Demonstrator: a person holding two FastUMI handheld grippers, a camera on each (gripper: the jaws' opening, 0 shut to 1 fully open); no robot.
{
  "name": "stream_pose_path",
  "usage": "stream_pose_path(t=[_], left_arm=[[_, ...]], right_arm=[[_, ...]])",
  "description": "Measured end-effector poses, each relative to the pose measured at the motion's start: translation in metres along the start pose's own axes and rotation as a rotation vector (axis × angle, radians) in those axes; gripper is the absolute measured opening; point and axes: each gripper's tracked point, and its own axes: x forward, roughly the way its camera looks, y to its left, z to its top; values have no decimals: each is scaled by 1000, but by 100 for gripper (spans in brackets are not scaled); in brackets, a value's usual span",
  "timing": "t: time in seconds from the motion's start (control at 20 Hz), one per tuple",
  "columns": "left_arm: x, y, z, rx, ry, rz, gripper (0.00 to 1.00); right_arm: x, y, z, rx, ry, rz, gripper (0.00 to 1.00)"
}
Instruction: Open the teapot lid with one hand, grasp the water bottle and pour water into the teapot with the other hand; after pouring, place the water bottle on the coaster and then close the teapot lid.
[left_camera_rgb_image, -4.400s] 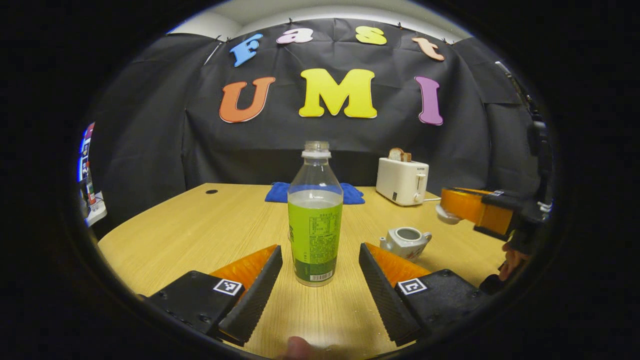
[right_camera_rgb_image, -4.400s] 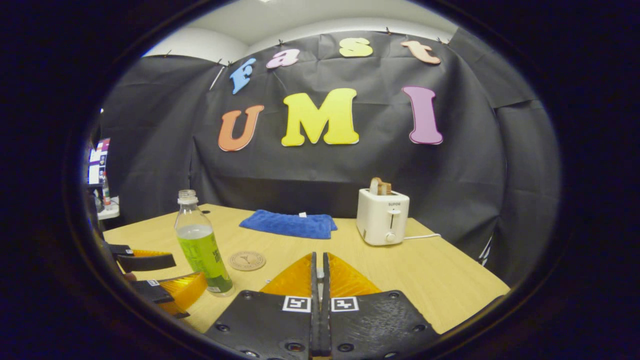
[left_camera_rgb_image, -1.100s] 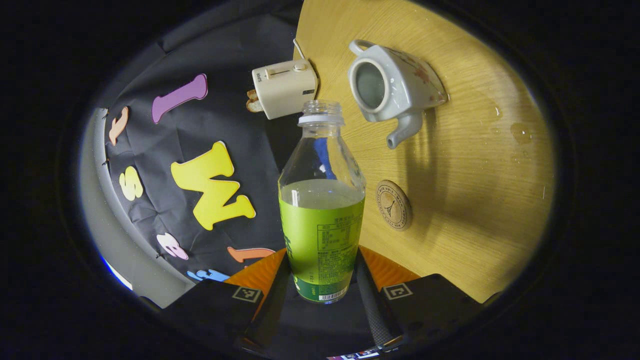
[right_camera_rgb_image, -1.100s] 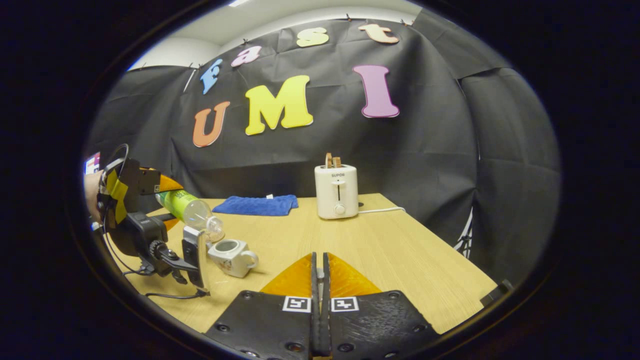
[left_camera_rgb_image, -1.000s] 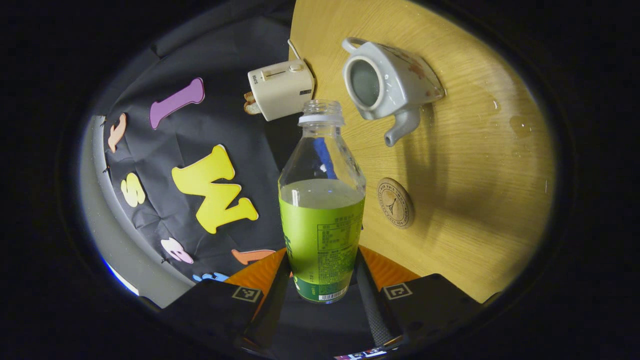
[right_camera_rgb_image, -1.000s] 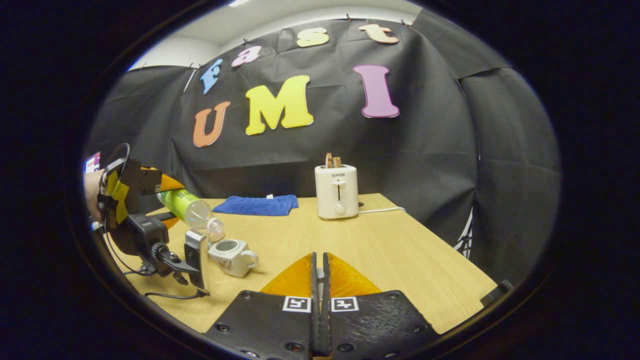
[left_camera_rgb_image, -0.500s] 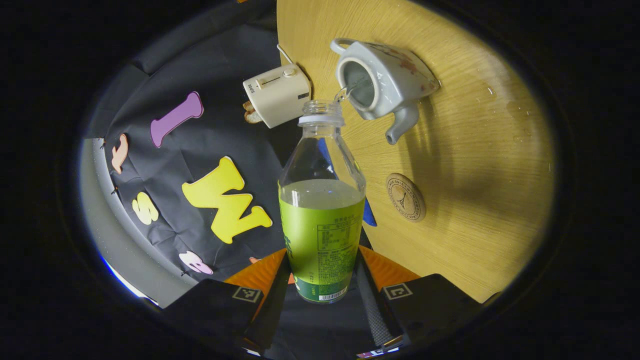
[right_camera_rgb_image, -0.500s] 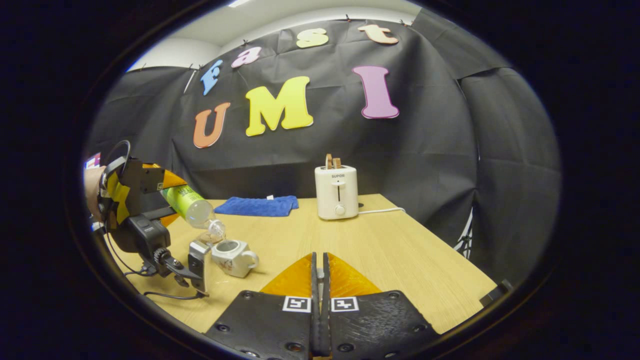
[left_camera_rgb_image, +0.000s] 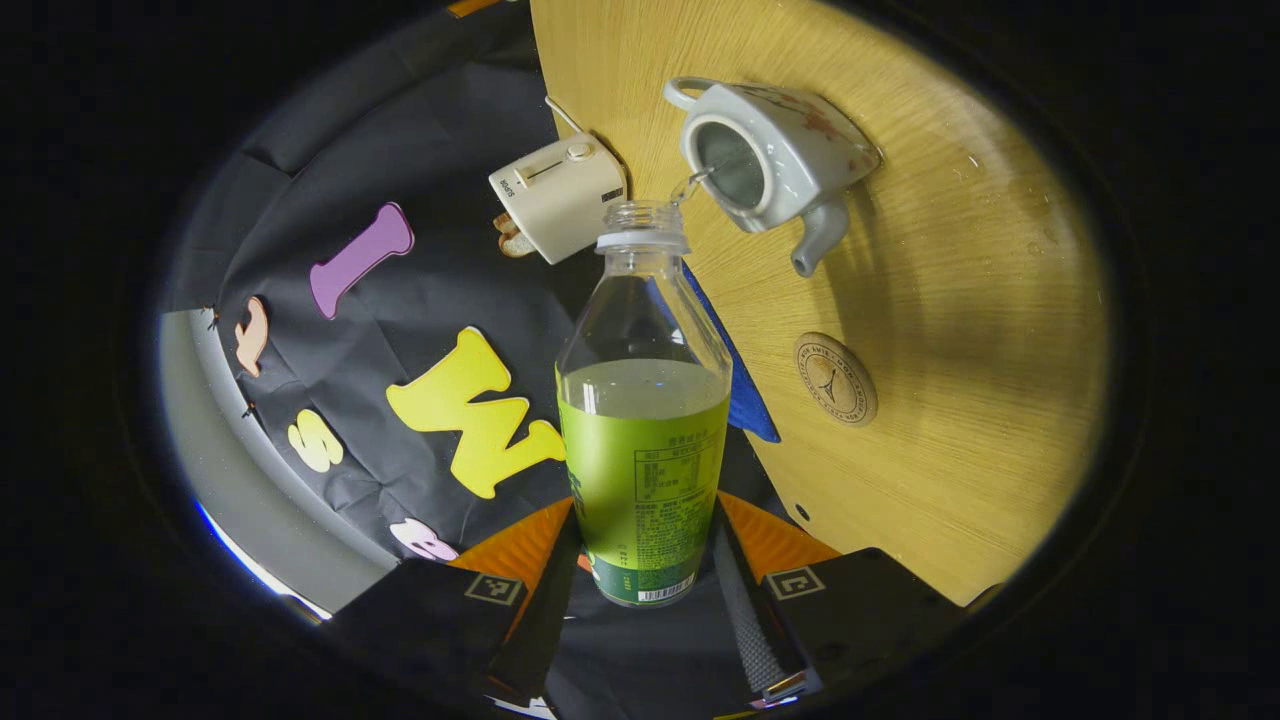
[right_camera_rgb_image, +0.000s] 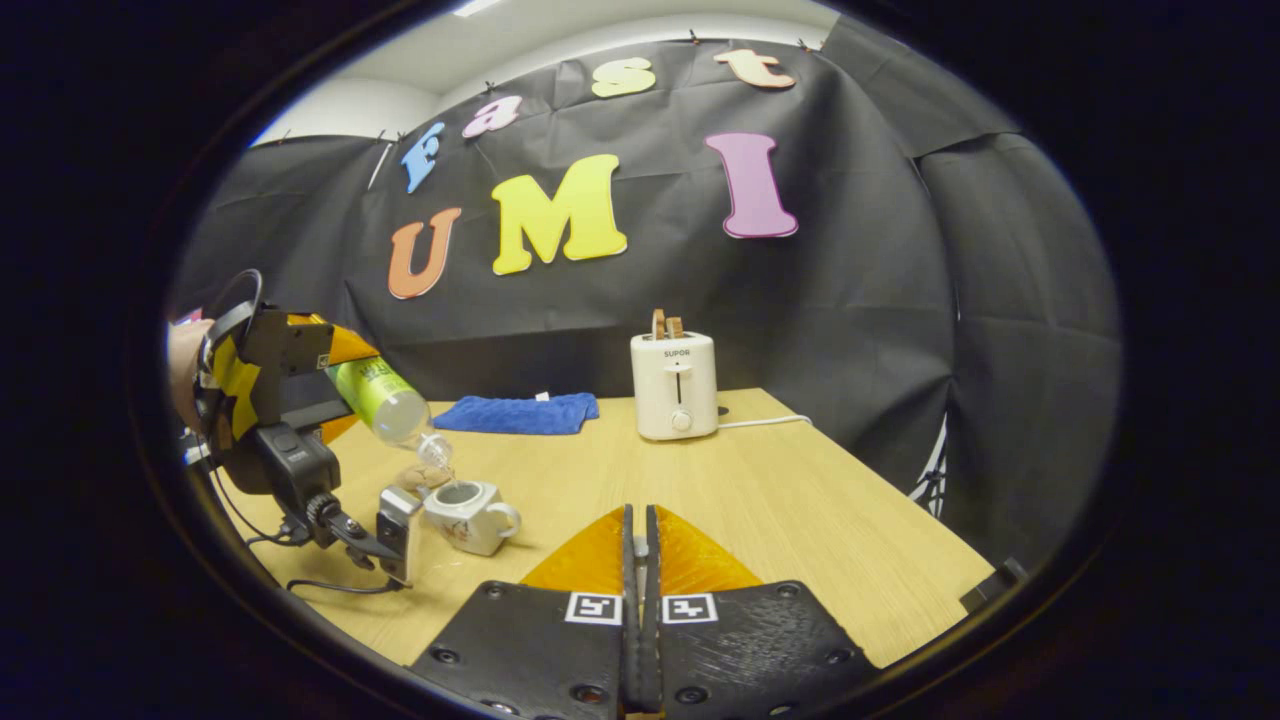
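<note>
The water bottle (left_camera_rgb_image: 643, 420), at the centre of the left gripper view, is clamped in our left gripper (left_camera_rgb_image: 640, 580), tipped, a thin stream reaching the open teapot (left_camera_rgb_image: 770, 160) at upper right. Our right gripper (right_camera_rgb_image: 640, 560) stays pressed together.

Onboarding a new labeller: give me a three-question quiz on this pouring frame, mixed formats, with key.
1. True or false: the teapot has its lid on.
2. Which claw holds the water bottle? A) left claw B) right claw C) neither
3. Fill in: the coaster lies flat on the ____, with nothing on it.

Key: 1. False: its mouth is open and a thin stream runs into it from the tilted bottle. 2. A. 3. table.
</note>
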Motion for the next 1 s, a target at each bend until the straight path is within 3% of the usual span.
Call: stream_pose_path(t=[1.0], left_arm=[[-9, 31, 4, 161, 8, 91, 73]], right_arm=[[-6, -1, 0, 9, -3, 8, 0]])
